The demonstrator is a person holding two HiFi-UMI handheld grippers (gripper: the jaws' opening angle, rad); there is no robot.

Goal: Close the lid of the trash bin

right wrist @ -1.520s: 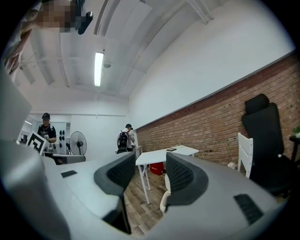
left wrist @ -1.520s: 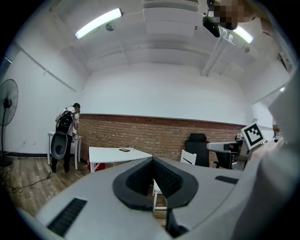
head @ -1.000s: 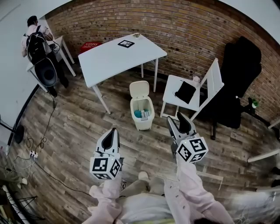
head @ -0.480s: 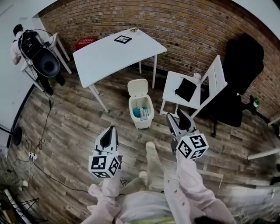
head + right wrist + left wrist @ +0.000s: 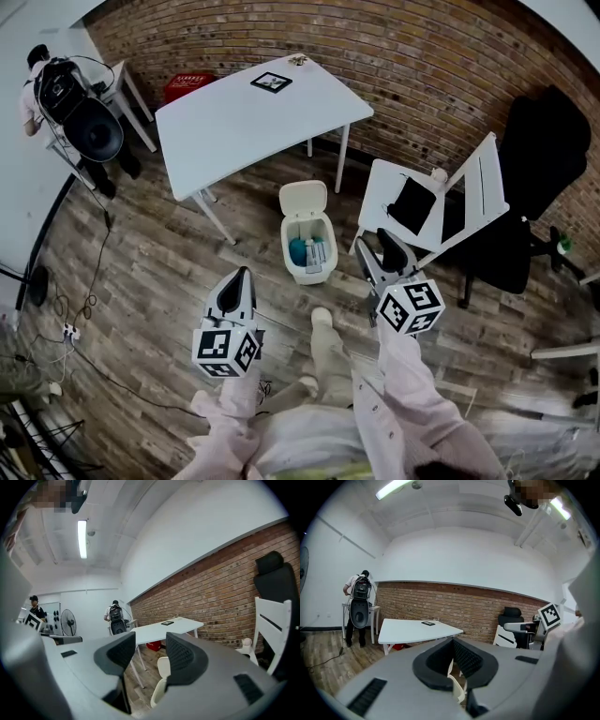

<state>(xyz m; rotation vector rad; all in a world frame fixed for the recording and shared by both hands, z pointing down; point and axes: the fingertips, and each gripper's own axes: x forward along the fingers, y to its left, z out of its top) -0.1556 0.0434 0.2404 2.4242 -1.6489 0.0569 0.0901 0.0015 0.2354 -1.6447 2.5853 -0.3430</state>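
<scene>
Trash bin, open on the floor just beyond and between both tongs; lid upright at its far edge. Left tongs together; right tongs apart, empty, seemingly nearer.

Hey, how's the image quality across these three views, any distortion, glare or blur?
Head view: strong fisheye, brick wall bows. Left gripper view: black corners, ceiling light glares, mosaic patch at top. Right gripper view: light strip blown out.
</scene>
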